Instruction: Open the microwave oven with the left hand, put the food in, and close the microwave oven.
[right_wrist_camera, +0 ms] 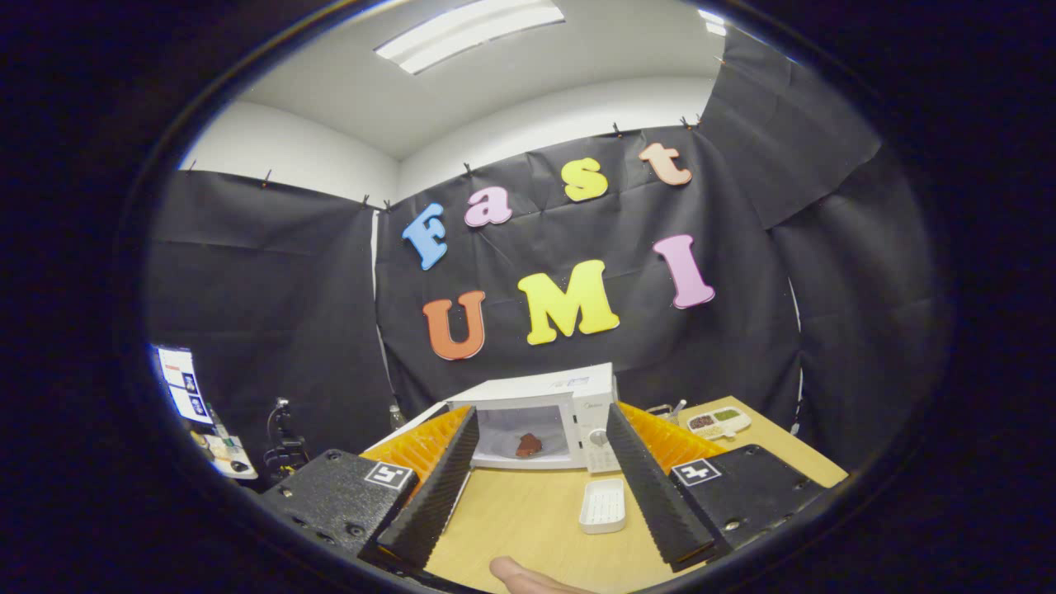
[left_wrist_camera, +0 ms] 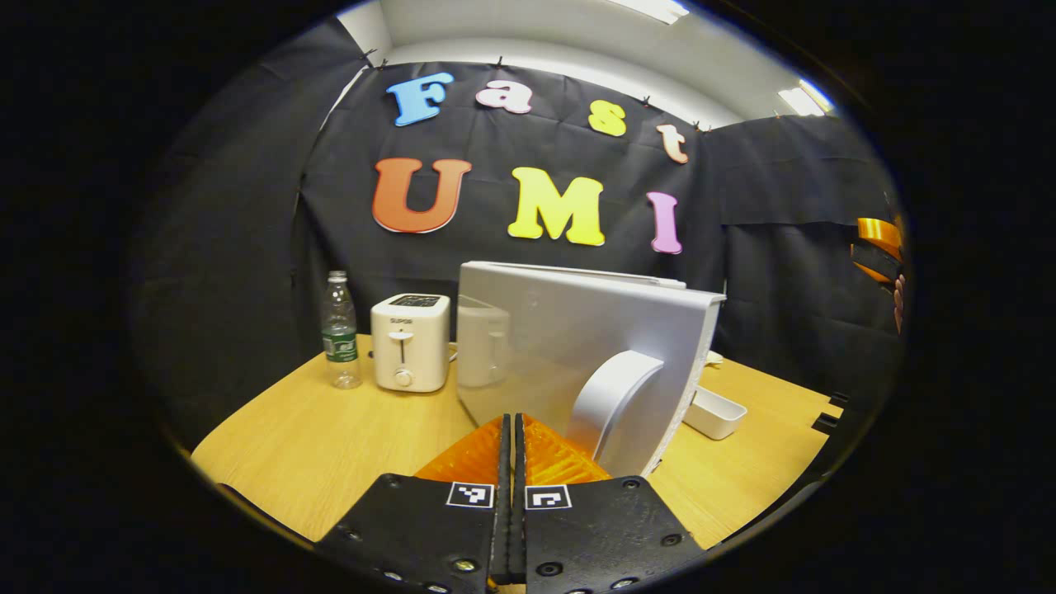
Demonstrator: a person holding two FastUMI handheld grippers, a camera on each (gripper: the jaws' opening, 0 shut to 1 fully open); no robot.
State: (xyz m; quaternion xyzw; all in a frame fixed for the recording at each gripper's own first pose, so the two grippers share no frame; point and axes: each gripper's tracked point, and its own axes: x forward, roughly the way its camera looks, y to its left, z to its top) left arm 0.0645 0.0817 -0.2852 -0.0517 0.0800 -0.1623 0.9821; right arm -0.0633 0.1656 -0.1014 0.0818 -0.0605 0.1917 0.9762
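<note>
White microwave (right_wrist_camera: 540, 417) stands open on the counter (right_wrist_camera: 528, 516), brown food (right_wrist_camera: 529, 445) inside; left claw (left_wrist_camera: 511, 445) closed together, right claw (right_wrist_camera: 540, 487) spread apart.

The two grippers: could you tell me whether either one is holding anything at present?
Neither. The left gripper is shut on nothing beside the microwave door; the right gripper is open, with the food already inside the microwave.

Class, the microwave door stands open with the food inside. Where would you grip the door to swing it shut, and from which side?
Grip the curved handle near the free edge of the door. It bows out from the panel, leaving a gap for a finger. The left gripper, fingers together just before it, should probably open and come in from the door's outer face.
</note>
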